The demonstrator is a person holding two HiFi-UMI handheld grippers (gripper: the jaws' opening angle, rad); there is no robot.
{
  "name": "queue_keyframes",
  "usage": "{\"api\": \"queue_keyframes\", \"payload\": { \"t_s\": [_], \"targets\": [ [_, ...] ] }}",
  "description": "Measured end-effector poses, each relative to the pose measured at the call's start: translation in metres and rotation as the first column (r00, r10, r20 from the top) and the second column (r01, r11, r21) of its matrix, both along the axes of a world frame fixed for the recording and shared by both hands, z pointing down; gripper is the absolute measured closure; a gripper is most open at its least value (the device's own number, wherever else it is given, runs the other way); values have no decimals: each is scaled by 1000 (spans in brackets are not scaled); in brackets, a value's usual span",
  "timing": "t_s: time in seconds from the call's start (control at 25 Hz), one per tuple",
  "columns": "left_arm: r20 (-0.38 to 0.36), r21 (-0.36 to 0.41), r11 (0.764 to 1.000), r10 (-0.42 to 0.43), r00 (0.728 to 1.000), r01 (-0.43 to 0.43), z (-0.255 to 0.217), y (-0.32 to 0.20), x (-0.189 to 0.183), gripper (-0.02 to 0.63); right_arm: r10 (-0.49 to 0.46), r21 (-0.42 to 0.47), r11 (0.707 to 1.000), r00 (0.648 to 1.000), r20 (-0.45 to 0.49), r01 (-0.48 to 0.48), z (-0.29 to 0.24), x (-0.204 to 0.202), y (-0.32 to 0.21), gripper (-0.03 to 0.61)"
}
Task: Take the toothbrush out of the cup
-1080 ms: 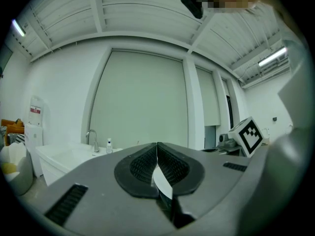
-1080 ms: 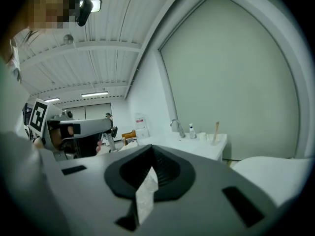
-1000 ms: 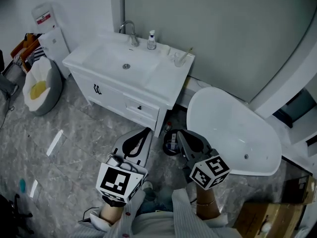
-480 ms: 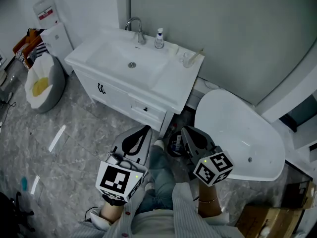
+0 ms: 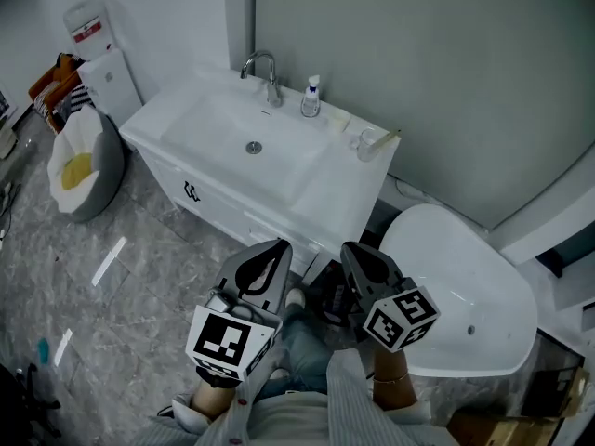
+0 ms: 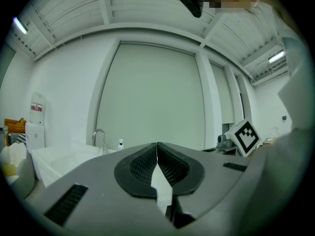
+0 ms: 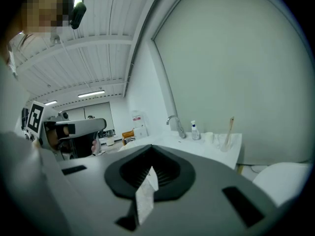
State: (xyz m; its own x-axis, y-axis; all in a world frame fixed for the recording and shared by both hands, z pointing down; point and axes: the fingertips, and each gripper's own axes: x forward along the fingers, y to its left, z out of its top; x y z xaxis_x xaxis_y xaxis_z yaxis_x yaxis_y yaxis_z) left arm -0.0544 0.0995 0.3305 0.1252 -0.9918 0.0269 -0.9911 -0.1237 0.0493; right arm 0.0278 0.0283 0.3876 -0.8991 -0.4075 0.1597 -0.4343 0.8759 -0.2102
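Two grippers: I read left gripper (image 5: 276, 247) and right gripper (image 5: 353, 251) both clenched, empty, well apart from the sink (image 5: 200, 124).
Toothbrush (image 5: 384, 139): leaning in cup (image 5: 366, 145), at sink's right rear corner, untouched.

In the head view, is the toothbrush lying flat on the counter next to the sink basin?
No, the toothbrush stands tilted inside the cup near the back right corner of the counter.
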Motion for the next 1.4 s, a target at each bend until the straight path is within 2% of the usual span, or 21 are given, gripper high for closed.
{"api": "queue_keyframes", "payload": {
  "t_s": [0.28, 0.48, 0.92, 1.4],
  "targets": [
    [-4, -13, 999, -33, 999, 33, -10, -73, -37, 597, -38, -42, 998, 999, -11, 37, 2, -38, -70, 568],
    [11, -21, 999, -25, 1000, 25, -17, -117, -49, 597, -20, -63, 998, 1000, 7, 21, -1, -48, -116, 568],
    [43, -51, 998, 44, 998, -42, -15, -209, -48, 597, 47, -79, 996, 998, 32, -44, -2, -43, -203, 568],
    [15, -44, 985, 166, 986, -165, -14, -266, -36, 597, 151, -79, 986, 988, 15, -149, -4, -27, -244, 568]
  ]
}}
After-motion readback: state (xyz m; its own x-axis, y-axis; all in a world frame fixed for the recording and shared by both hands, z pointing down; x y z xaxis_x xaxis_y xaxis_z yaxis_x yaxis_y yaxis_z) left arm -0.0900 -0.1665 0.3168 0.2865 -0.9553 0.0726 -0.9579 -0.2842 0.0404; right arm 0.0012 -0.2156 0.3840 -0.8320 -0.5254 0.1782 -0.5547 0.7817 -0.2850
